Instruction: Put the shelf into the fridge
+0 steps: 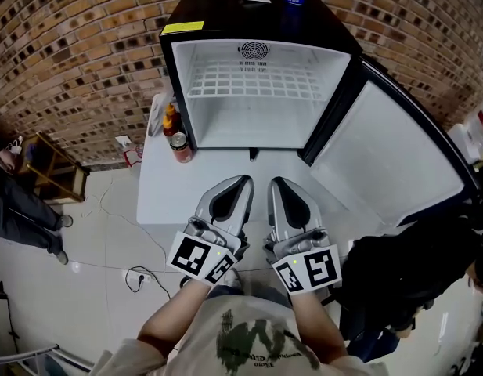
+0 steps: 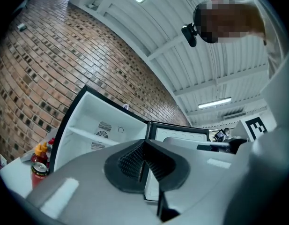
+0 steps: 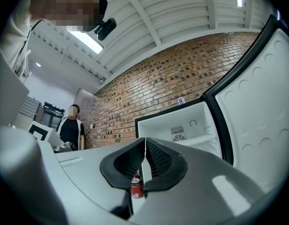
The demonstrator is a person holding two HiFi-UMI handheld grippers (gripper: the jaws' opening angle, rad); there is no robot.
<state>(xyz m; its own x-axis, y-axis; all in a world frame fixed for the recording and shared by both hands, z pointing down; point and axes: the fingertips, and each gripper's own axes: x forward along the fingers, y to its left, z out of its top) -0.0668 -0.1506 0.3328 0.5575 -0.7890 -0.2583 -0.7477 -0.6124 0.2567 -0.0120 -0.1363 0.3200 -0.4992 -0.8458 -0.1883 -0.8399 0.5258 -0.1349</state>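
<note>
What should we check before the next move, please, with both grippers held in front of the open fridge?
1. Shelf inside the fridge, spanning wall to wall: ok.
2. Shelf seated properly on its side supports: cannot tell.
3. Left gripper shut, nothing between its jaws: ok.
4. Right gripper shut, nothing between its jaws: ok.
5. Door wide open, apart from both grippers: ok.
6. Can stands outside the fridge at its left, apart from the grippers: ok.
</note>
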